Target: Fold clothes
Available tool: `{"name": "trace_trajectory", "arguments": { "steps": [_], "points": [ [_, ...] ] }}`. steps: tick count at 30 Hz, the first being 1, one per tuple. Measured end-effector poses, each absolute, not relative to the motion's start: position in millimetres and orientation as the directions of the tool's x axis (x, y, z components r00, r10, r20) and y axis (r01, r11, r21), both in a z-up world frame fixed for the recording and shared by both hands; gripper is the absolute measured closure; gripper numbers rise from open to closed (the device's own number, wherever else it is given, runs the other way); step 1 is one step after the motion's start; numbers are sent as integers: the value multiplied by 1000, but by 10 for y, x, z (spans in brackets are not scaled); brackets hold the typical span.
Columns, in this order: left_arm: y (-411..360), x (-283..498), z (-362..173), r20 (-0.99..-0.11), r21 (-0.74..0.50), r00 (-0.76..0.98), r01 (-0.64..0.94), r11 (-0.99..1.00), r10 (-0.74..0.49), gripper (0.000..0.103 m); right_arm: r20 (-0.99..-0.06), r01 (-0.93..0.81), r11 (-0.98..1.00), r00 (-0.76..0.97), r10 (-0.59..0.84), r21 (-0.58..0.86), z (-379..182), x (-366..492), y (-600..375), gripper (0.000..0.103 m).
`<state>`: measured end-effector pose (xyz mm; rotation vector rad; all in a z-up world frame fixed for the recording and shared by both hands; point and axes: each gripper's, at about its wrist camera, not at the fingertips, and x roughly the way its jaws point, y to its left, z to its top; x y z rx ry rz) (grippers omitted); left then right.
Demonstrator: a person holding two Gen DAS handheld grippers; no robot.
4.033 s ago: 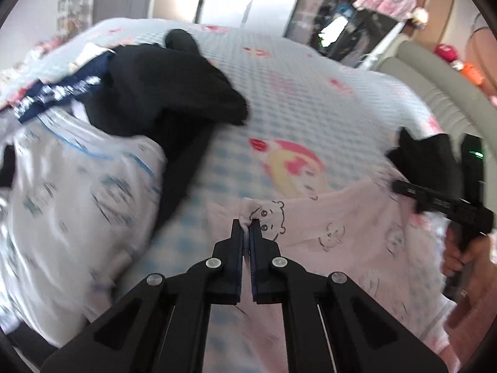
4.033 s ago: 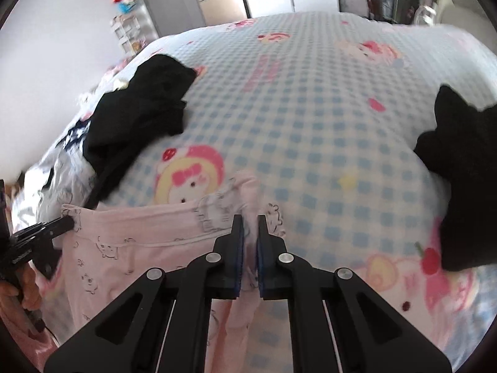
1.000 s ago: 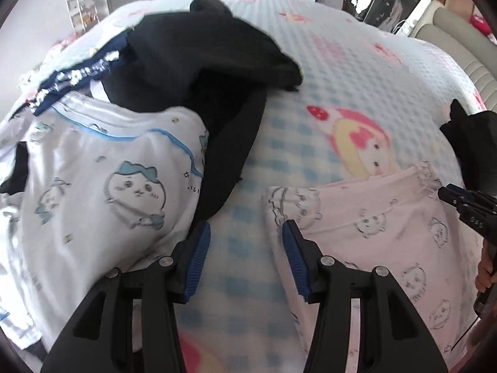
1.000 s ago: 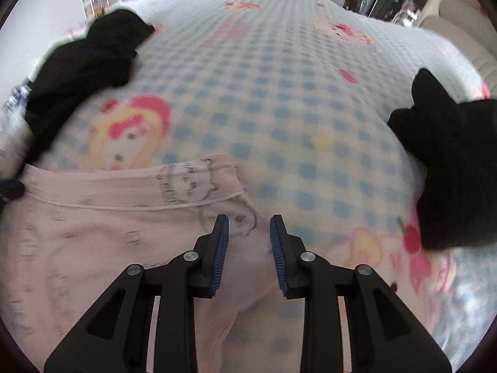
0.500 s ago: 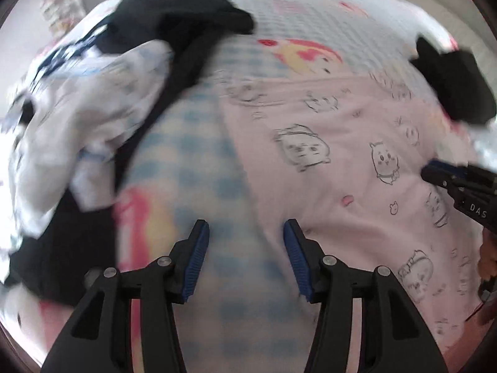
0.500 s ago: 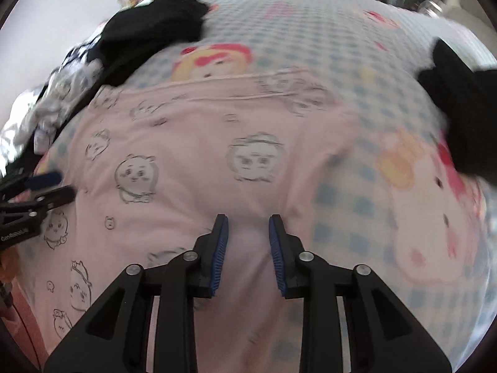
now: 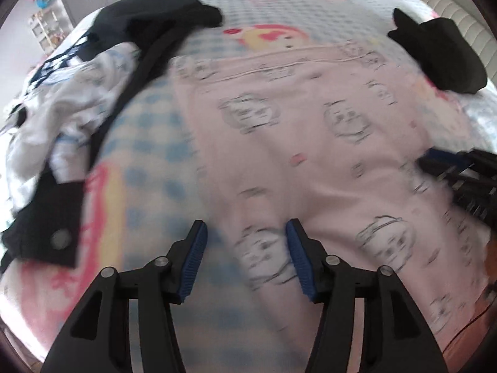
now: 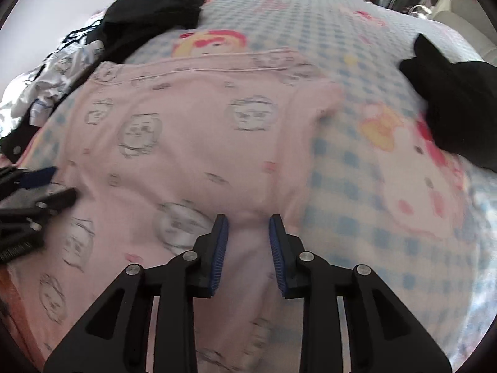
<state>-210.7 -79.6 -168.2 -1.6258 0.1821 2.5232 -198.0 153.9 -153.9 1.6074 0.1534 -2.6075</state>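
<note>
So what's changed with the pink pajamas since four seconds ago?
Both grippers let go of the waistband corners; the pink pajamas now lie flat. The left gripper has been opening, the right gripper closing, both above the fabric, nearer the legs. The black clothes stayed put.

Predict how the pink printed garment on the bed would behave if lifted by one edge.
The pink garment would probably droop and fold: it lies thin and flat, following the checked blanket. It looks light for its size. Its soft creases near the right tool suggest it bunches easily when pushed.
</note>
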Motion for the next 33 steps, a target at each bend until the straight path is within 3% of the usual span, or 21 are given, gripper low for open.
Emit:
{"name": "trace_trajectory", "arguments": {
  "steps": [2, 7, 10, 16, 22, 26, 33],
  "points": [
    [-908, -2065, -1635, -913, 2, -404, -157, -988, 62, 46, -891, 72, -994, -451, 45, -87, -1472, -1955, 1693, 82],
    [-817, -1933, -1463, -883, -107, -436, -167, -980, 171, 47, -872, 36, -994, -477, -105, 100, -1288, -1838, 1903, 80],
    [-664, -1931, -1558, -892, -99, -419, -188, -977, 171, 47, -868, 84, -986, -467, -167, 145, -1323, -1766, 1681, 79],
    [-702, -1890, -1692, -910, -73, -392, -159, -985, 131, 45, -891, 44, -999, -453, -28, 10, -1592, -1608, 1631, 78],
    [-947, -1704, -1550, -888, -144, -431, -72, -987, 161, 44, -878, -31, -994, -472, -77, 104, -1435, -1426, 1961, 78],
    [-771, -1500, -1500, -852, -252, -441, -124, -960, 281, 44, -849, -31, -971, -492, -193, 238, -1308, -1260, 2018, 76],
    [-682, -1417, -1600, -883, -126, -445, -77, -989, 148, 42, -883, 13, -986, -444, -153, 164, -1565, -1083, 1757, 76]
  ]
}}
